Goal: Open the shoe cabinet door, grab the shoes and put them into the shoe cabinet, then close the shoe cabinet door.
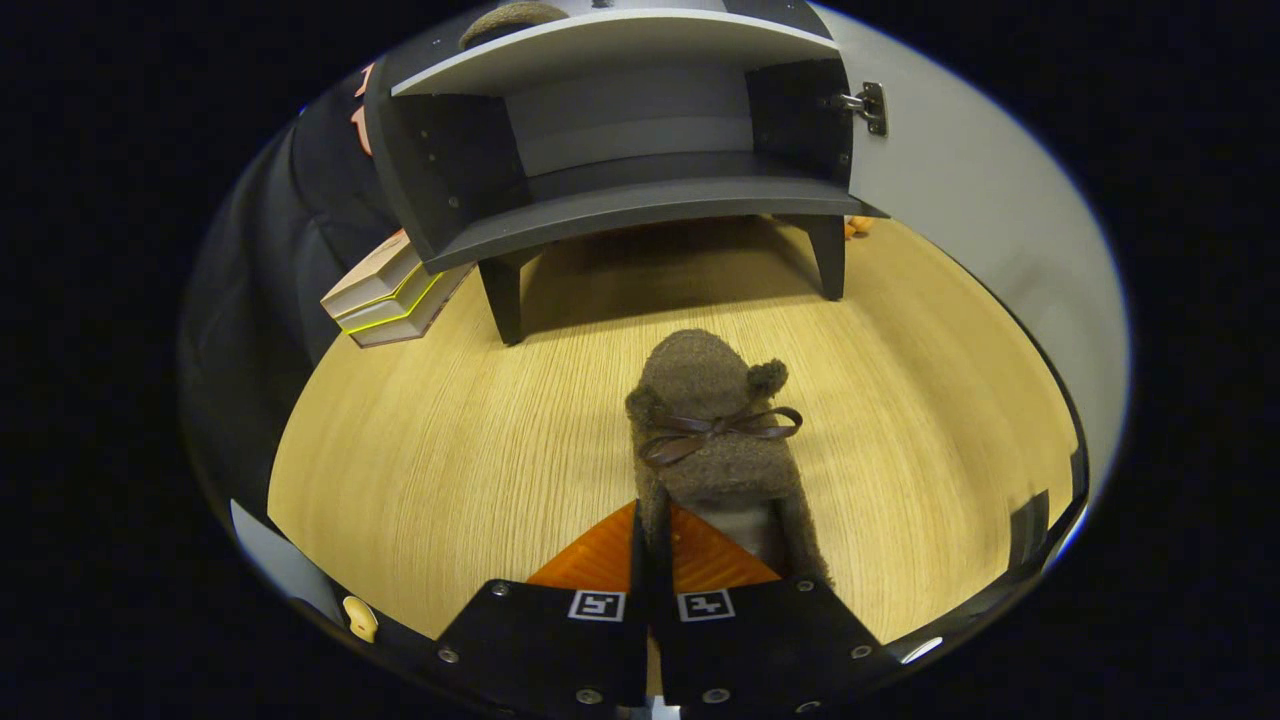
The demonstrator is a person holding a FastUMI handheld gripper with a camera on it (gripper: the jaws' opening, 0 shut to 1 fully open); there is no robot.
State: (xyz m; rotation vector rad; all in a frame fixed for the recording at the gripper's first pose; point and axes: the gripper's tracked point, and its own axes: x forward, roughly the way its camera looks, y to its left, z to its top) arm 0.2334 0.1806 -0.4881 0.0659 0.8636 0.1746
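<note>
A brown fuzzy shoe with a dark ribbon bow points away from me, toe toward the cabinet. My gripper is shut on the left rim of its heel opening, both fingers pressed together on the thin wall. The shoe hangs over the wooden table. Beyond it stands the dark shoe cabinet on short legs, its white door swung open to the right, its inner shelf bare. A second brown shoe lies on top of the cabinet.
A stack of boxes with a yellow-edged one sits left of the cabinet, against its left leg. A small orange thing lies behind the right leg. The open door stands along the table's right side.
</note>
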